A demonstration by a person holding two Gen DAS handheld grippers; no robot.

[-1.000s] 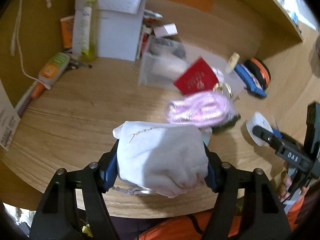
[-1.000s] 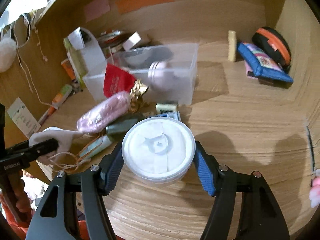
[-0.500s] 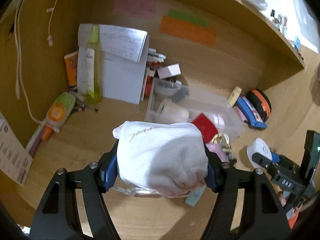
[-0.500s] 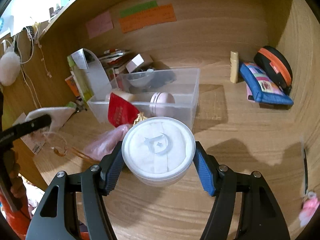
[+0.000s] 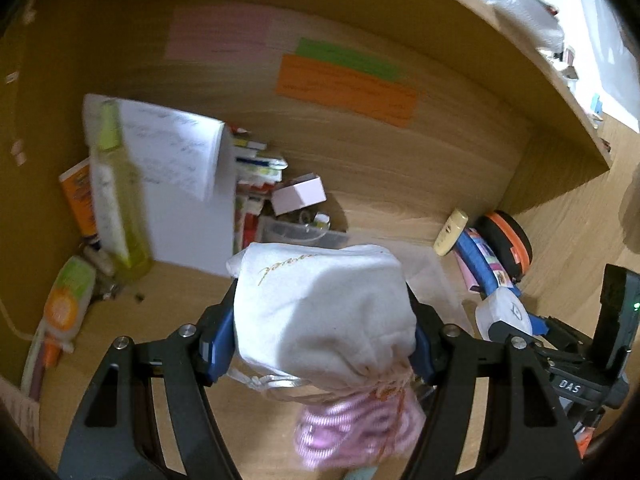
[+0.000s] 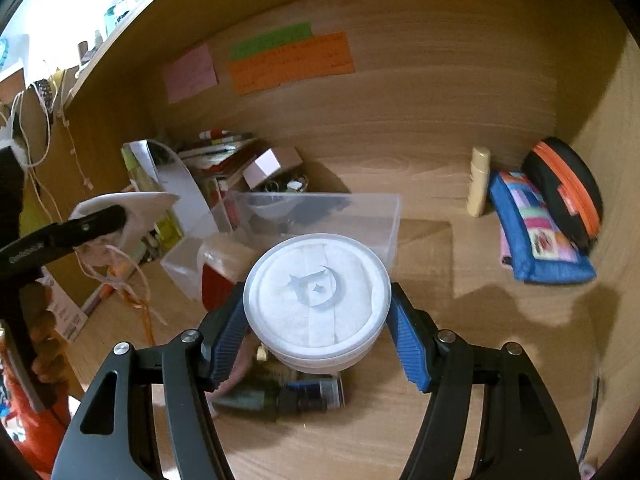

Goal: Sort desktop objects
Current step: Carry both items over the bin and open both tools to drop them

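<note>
My left gripper (image 5: 322, 336) is shut on a white drawstring cloth pouch (image 5: 320, 308), held in the air above the desk with its strings dangling. My right gripper (image 6: 318, 332) is shut on a round white lidded tub (image 6: 316, 300), also lifted. A clear plastic bin (image 6: 320, 216) sits just beyond the tub and holds a bowl and a red card. In the right wrist view the left gripper (image 6: 116, 220) with the pouch (image 6: 136, 204) hangs at the left. In the left wrist view the right gripper (image 5: 508, 320) with the tub (image 5: 500, 312) is at the right. A pink striped pouch (image 5: 356, 428) lies below the white pouch.
A blue patchwork pouch (image 6: 536, 236), a black-and-orange round case (image 6: 568, 184) and a cream tube (image 6: 478, 188) sit at the back right. Papers, a green spray bottle (image 5: 116, 192) and books stand at the back left. A dark tube (image 6: 280, 396) lies on the desk under the tub.
Both grippers have risen and moved toward the back of the desk with the pouch and tub still held. The bin and pink pouch have slid lower in both views.
</note>
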